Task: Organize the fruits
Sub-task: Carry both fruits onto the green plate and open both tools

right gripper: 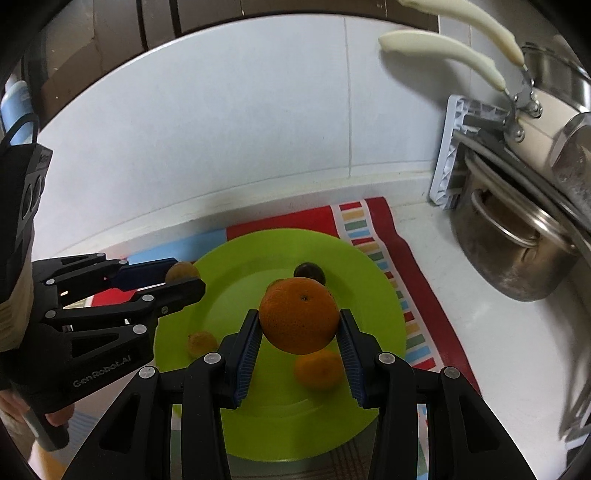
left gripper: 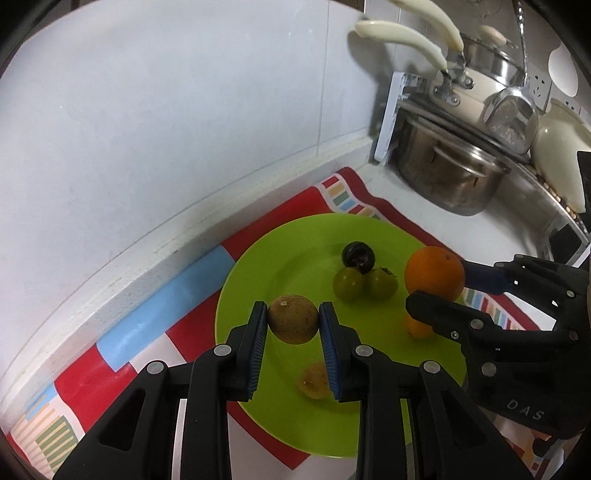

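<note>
My left gripper (left gripper: 293,322) is shut on a brown round fruit (left gripper: 293,318) and holds it above the green plate (left gripper: 258,273). My right gripper (right gripper: 299,326) is shut on an orange (right gripper: 299,314) above the same plate (right gripper: 369,280). On the plate lie a dark plum (left gripper: 357,254), two green fruits (left gripper: 349,283), a small orange fruit (right gripper: 319,369) and a small brownish fruit (left gripper: 314,380). The right gripper with its orange (left gripper: 434,273) shows in the left wrist view; the left gripper (right gripper: 184,280) shows in the right wrist view.
The plate rests on a red patterned cloth (left gripper: 155,343) on a white counter against a tiled wall. To the right stand a steel pot (left gripper: 450,173), a white rack (right gripper: 448,155), cream-handled pans (left gripper: 399,33) and a glass jar (left gripper: 513,118).
</note>
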